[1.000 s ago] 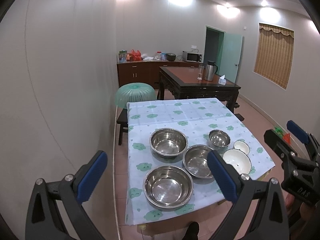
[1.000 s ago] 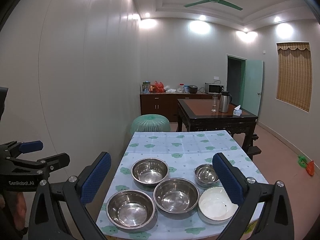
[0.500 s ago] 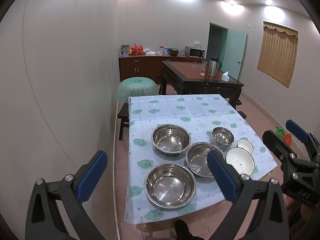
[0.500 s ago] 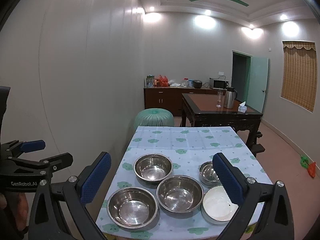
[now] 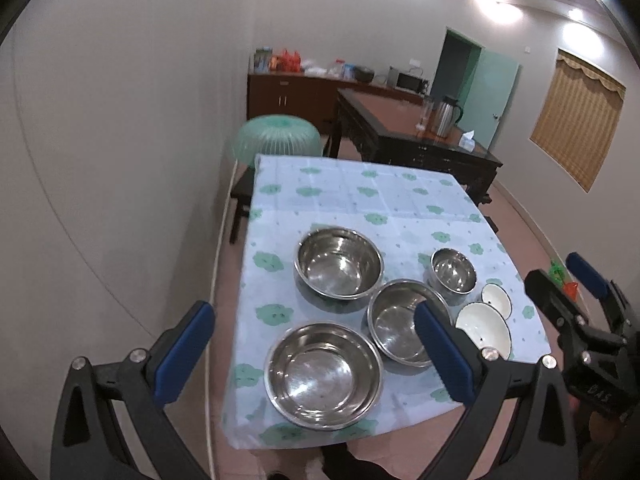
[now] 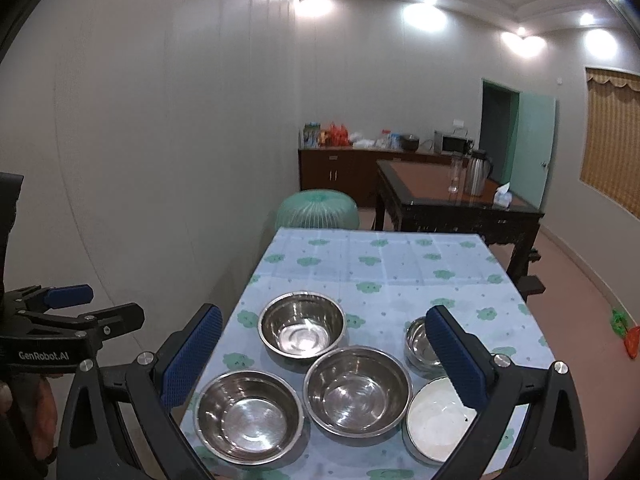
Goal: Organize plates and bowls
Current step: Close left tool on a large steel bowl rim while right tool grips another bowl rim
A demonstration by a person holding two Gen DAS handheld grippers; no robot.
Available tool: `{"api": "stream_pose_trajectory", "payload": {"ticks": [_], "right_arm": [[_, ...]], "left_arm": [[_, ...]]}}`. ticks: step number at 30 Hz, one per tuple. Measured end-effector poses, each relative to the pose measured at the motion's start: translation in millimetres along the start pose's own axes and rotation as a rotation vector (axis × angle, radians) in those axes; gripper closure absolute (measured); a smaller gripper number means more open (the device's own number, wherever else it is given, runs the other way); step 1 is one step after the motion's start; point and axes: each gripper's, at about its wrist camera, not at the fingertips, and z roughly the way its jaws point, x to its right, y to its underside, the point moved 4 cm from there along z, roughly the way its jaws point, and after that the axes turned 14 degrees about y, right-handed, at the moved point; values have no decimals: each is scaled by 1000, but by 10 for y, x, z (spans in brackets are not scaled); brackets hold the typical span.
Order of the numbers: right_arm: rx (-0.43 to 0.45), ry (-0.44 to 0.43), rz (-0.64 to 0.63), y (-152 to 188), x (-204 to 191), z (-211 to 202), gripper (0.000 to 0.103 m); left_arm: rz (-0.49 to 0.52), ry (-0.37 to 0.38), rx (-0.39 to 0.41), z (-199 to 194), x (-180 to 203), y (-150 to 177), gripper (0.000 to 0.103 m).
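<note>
Three large steel bowls stand on the flowered tablecloth (image 5: 360,196): a far one (image 5: 338,262), a middle one (image 5: 404,322) and a near one (image 5: 324,374). A small steel bowl (image 5: 454,270), a small white bowl (image 5: 496,300) and a larger white bowl (image 5: 484,330) sit to their right. My left gripper (image 5: 316,354) hovers open and empty above the near table edge. My right gripper (image 6: 324,356) is open and empty too, over the steel bowls (image 6: 358,390) and the white bowl (image 6: 436,418). Each gripper shows in the other's view: right gripper (image 5: 568,284), left gripper (image 6: 96,306).
A pale wall runs close along the table's left side. Beyond the far end stand a green mesh food cover (image 5: 278,138) and a dark wooden table (image 5: 416,132) with a thermos (image 5: 446,116). A sideboard (image 6: 336,172) lines the back wall. A person's shoe (image 5: 340,464) shows below the table edge.
Both views have drifted and tilted a little, so the table sits more to the right in each. The bowls have not moved. Both grippers stay open.
</note>
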Motion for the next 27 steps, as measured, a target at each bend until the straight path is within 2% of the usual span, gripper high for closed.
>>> {"api": "stream_pose_trajectory", "payload": {"ticks": [10, 21, 27], "right_arm": [[-205, -62, -24, 71, 86, 1172, 1], [-340, -113, -100, 220, -2, 2159, 1], [-433, -127, -130, 329, -74, 2742, 1]], "left_arm": [[-71, -86, -120, 837, -142, -101, 2], [-86, -169, -255, 1732, -317, -121, 2], [-122, -184, -298, 2128, -493, -151, 2]]}}
